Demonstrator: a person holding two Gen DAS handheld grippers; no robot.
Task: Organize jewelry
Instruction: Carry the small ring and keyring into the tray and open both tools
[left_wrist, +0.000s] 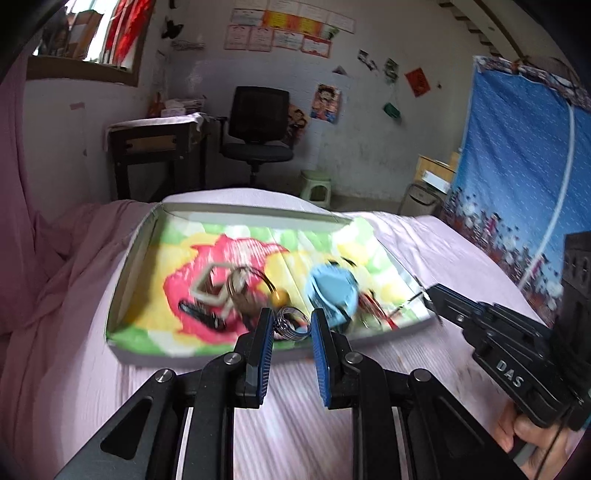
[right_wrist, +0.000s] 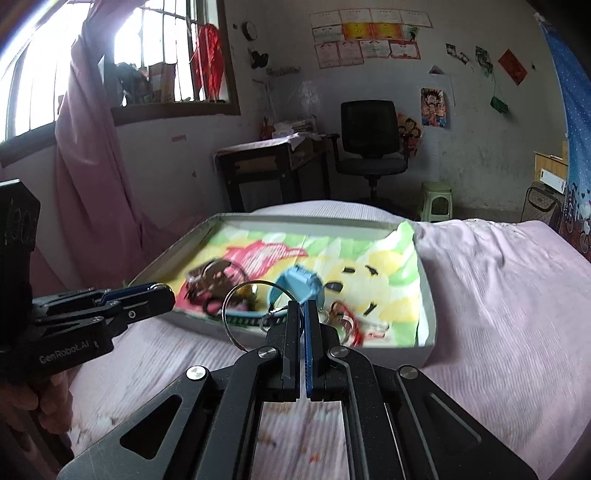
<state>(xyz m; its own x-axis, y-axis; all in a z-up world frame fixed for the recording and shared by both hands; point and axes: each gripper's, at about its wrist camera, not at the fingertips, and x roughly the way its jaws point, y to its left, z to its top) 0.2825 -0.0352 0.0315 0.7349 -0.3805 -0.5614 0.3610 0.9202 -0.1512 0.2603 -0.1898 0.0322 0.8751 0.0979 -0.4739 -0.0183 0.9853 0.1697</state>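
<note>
So both grippers are up over the near edge of the tray (left_wrist: 122, 295), a shallow box lined with a bright cartoon cloth, sitting on a pink bedsheet (left_wrist: 66, 369).

The left gripper (left_wrist: 291, 325) has its jaws narrow with a silver ring (left_wrist: 290, 325) pinched between the blue pads, right above the tray's near edge.

The right gripper (right_wrist: 303, 314) is fully closed, and a big thin wire hoop (right_wrist: 240, 306) sticks out to its left, caught at the fingertips as far as I can tell.

The rest of the jewelry is piled in the tray's near half: a blue watch (left_wrist: 332, 291), a dark tangle of bracelets (left_wrist: 236, 291) toward the left side, and some red bits (right_wrist: 347, 317) by the near right corner. It's all pretty blurry.
</note>
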